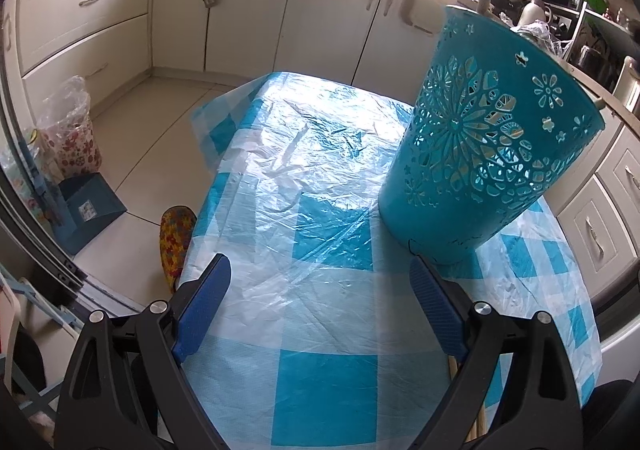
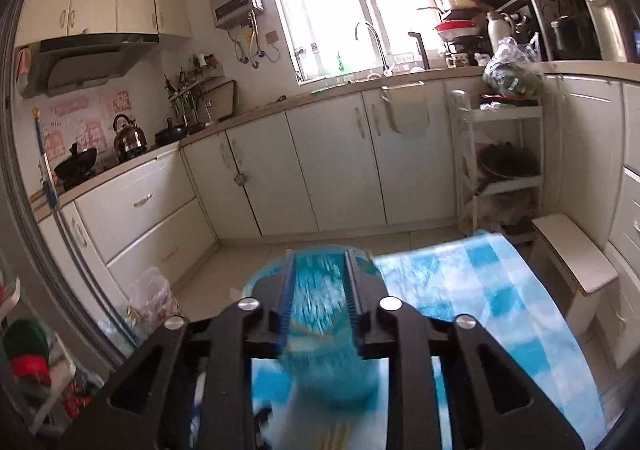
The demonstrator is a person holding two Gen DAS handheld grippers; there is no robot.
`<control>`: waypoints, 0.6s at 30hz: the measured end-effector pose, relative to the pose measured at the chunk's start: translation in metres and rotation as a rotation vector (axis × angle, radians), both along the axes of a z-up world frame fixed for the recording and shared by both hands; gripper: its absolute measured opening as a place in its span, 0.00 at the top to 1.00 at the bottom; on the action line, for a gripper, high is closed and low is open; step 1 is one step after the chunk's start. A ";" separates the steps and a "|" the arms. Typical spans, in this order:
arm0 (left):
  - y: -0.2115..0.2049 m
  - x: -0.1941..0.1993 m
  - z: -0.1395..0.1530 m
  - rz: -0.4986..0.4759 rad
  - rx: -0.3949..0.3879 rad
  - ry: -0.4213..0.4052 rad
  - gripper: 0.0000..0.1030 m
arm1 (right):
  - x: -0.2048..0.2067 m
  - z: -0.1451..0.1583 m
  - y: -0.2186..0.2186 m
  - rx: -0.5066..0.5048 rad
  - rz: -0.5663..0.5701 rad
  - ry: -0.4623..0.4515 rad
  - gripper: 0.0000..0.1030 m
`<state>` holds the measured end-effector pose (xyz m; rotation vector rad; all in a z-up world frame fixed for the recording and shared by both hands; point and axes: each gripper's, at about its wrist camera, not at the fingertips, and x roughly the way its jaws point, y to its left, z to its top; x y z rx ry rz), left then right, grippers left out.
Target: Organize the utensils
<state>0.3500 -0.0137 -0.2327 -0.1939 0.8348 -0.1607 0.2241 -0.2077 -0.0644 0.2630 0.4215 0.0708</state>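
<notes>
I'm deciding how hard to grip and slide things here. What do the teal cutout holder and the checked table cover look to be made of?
The teal holder looks like molded plastic, matte to slightly glossy: even color, thin walls, cleanly cut flower perforations. The table cover appears to be a blue-and-white checked cloth or vinyl under a thin clear plastic film; the film's wrinkles and shiny glare suggest that. Probably slippery.

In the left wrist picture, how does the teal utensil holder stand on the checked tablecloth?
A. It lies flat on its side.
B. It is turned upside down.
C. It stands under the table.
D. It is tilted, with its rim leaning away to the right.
D: the teal utensil holder leans, its base near the tablecloth and its rim up to the right.
</notes>
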 end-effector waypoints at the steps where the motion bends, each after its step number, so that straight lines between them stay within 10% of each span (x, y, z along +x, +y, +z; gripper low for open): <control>1: 0.001 0.000 0.000 0.002 -0.002 -0.002 0.15 | -0.008 -0.005 0.000 -0.005 0.002 0.018 0.75; 10: 0.008 -0.004 0.002 0.033 -0.026 -0.021 0.14 | -0.054 -0.103 -0.001 -0.047 0.013 0.379 0.68; 18: 0.009 -0.003 0.002 0.039 -0.024 -0.018 0.14 | -0.060 -0.152 -0.003 -0.016 0.005 0.515 0.67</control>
